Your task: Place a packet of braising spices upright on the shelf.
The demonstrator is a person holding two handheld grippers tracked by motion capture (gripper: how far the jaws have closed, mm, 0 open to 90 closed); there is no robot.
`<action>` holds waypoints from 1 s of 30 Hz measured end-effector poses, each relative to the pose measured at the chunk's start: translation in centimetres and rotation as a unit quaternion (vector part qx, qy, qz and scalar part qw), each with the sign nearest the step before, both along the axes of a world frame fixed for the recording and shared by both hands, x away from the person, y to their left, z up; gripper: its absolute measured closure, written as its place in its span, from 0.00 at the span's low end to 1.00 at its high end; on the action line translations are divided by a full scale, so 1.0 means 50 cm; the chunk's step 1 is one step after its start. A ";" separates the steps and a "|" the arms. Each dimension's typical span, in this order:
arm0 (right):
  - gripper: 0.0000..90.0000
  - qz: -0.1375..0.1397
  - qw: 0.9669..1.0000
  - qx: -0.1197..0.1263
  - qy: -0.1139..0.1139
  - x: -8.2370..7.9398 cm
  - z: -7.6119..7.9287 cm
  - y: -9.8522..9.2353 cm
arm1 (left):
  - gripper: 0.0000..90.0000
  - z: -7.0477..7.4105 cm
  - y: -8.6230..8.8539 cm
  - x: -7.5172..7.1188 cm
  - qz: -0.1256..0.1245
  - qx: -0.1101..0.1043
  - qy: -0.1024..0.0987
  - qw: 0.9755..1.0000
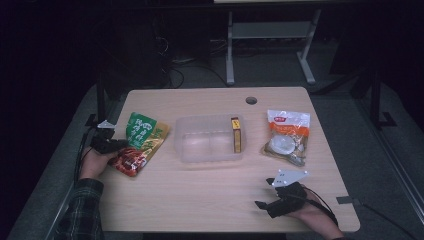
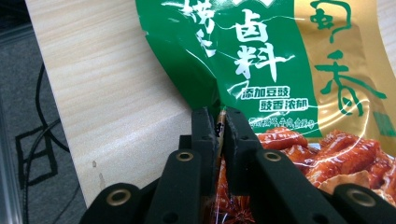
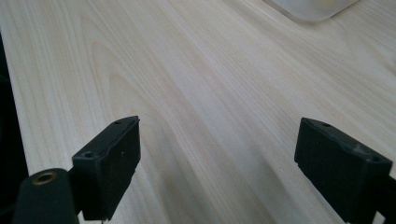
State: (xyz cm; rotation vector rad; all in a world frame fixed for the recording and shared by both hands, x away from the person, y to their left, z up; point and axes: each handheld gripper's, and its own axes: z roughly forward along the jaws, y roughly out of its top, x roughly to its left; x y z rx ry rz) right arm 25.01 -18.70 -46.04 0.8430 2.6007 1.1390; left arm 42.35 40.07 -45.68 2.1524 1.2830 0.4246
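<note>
A green, gold and red seasoning packet (image 1: 141, 144) lies at the table's left. My left gripper (image 1: 116, 146) is at its near left edge, and in the left gripper view its jaws pinch the edge of the packet (image 2: 280, 70), the left gripper (image 2: 220, 135) shut on the foil. A clear plastic tray (image 1: 200, 150) stands in the middle with a yellow-brown box (image 1: 236, 135) upright at its right end. A white and orange packet (image 1: 287, 136) lies to the right. My right gripper (image 1: 267, 197) rests near the front right, and in the right gripper view the right gripper (image 3: 217, 163) stands wide open over bare wood.
The wooden table (image 1: 200, 200) has a round cable hole (image 1: 251, 100) at the back. A corner of the clear tray (image 3: 313, 7) shows at the top of the right gripper view. Cables hang off the table's left edge (image 2: 32, 154). Table legs stand on the dark floor behind.
</note>
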 end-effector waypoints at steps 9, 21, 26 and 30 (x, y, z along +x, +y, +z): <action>0.15 -0.005 1.000 0.006 0.001 0.001 0.001 -0.003 | 1.00 0.014 0.014 -0.006 0.002 -0.052 0.008 0.999; 0.15 -0.007 1.000 0.006 0.000 0.001 0.003 -0.004 | 1.00 0.085 0.032 -0.053 -0.012 -0.110 -0.032 0.993; 0.15 -0.006 1.000 0.008 0.000 0.001 0.003 -0.003 | 1.00 0.116 0.034 -0.073 -0.022 -0.111 -0.044 0.993; 0.15 -0.009 1.000 0.012 0.001 0.001 0.005 -0.003 | 1.00 0.147 0.035 -0.092 -0.032 -0.128 -0.063 0.989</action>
